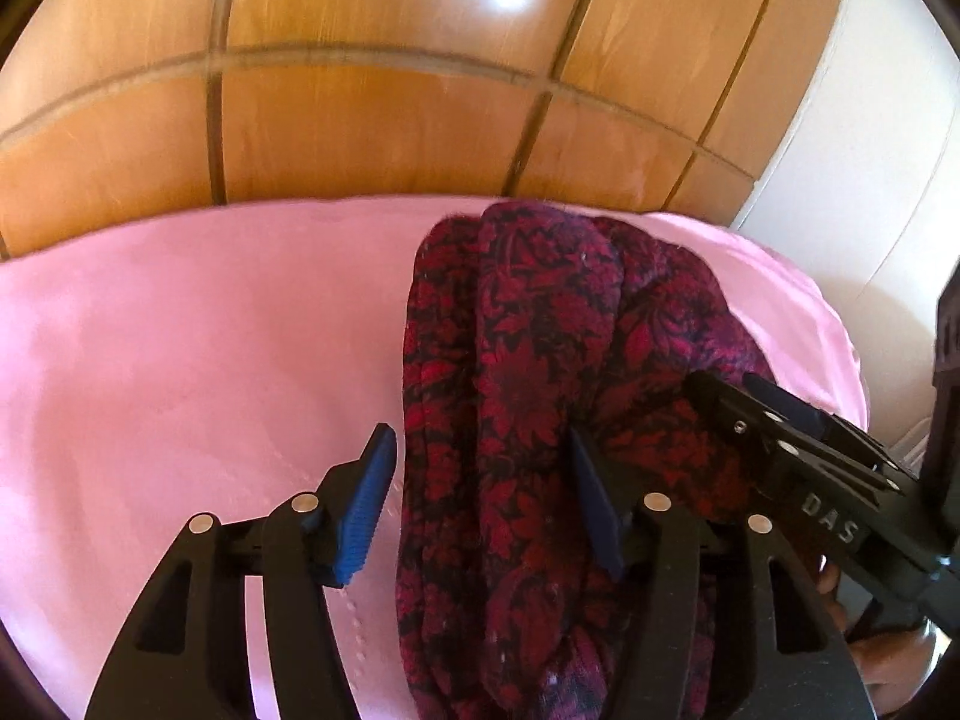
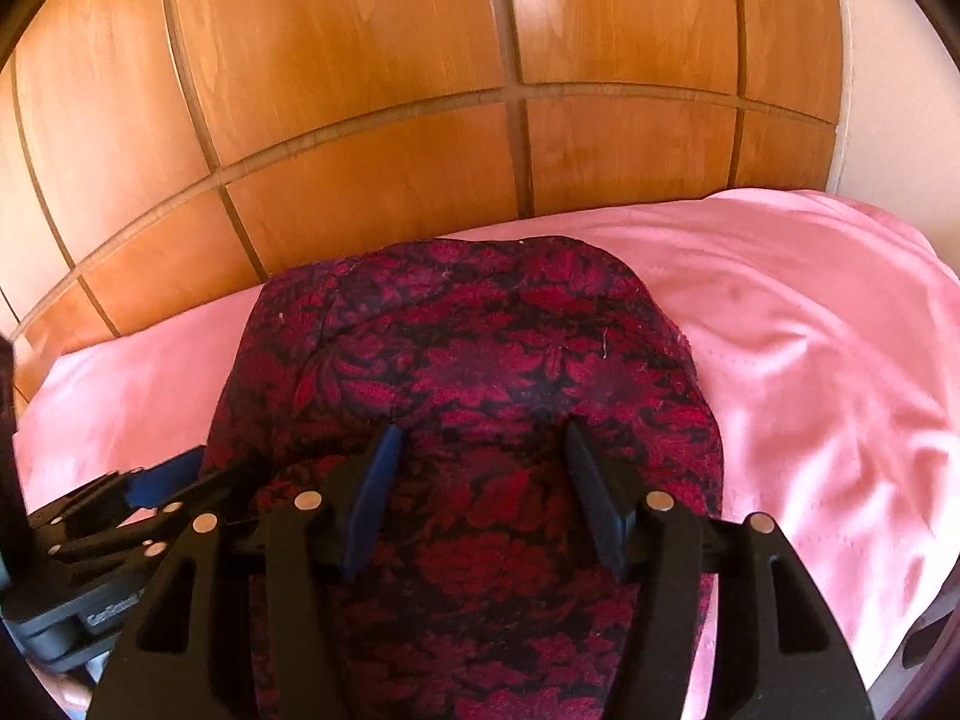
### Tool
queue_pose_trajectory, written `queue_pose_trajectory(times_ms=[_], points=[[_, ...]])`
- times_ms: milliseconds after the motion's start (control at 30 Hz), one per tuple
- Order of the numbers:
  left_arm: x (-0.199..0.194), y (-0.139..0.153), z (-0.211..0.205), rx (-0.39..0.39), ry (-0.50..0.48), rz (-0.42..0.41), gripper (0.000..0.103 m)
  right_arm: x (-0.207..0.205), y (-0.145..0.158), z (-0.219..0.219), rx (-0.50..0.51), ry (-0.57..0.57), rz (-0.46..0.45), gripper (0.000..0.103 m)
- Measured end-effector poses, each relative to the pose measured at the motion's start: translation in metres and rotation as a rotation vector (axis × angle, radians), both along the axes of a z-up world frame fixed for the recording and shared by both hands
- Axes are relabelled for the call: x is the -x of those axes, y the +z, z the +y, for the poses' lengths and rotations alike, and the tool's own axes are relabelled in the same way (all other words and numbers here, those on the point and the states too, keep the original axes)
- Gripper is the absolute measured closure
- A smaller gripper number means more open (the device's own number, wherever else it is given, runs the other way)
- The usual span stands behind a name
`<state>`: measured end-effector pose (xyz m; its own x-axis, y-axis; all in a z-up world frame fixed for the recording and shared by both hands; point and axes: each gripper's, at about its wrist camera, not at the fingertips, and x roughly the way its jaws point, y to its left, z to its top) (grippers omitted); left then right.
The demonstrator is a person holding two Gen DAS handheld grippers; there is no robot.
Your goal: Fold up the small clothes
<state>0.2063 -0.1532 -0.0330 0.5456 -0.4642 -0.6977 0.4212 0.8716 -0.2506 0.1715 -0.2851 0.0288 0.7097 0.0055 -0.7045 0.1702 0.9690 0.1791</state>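
Observation:
A dark red floral garment [image 1: 528,360] lies bunched in a long fold on the pink bedsheet [image 1: 180,360]. My left gripper [image 1: 480,450] straddles its near end. The right pad rests against the cloth and the left pad stands just clear of the cloth's edge, so the jaws are open. In the left wrist view, my right gripper [image 1: 738,390] reaches onto the garment from the right. In the right wrist view the garment [image 2: 480,360] bulges up between the jaws of my right gripper [image 2: 481,438]. The cloth puckers at both fingertips. The left gripper [image 2: 162,480] shows at lower left.
Orange wooden wardrobe panels [image 1: 360,120] rise right behind the bed's far edge. A white wall [image 1: 870,150] stands at the right. Bare pink sheet [image 2: 810,330] spreads on both sides of the garment. A person's hand [image 1: 882,660] holds the right gripper's handle.

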Motion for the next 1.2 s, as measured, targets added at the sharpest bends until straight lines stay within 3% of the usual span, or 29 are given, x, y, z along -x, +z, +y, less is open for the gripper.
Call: queue_pose_trajectory(times_ms=[67, 100, 167, 633, 700, 1200], points=[[0.007, 0.009, 0.000, 0.000, 0.004, -0.033, 0.045, 0.002, 0.006, -0.007, -0.016, -0.009, -0.016, 0.040], [0.010, 0.012, 0.001, 0.000, 0.006, -0.047, 0.043, 0.005, 0.009, -0.008, -0.027, -0.007, -0.025, 0.031], [0.016, 0.017, 0.001, -0.008, 0.006, -0.074, 0.041, 0.014, 0.014, -0.009, -0.035, -0.004, -0.039, 0.021], [0.048, 0.030, 0.021, -0.016, 0.052, -0.121, 0.041, 0.063, 0.030, 0.002, -0.018, -0.076, -0.056, 0.020], [0.053, 0.031, 0.025, -0.014, 0.061, -0.124, 0.034, 0.071, 0.031, 0.006, -0.008, -0.089, -0.056, 0.018], [0.098, 0.037, 0.069, -0.055, 0.173, -0.203, 0.028, 0.130, 0.032, 0.057, 0.135, -0.148, -0.087, 0.003]])
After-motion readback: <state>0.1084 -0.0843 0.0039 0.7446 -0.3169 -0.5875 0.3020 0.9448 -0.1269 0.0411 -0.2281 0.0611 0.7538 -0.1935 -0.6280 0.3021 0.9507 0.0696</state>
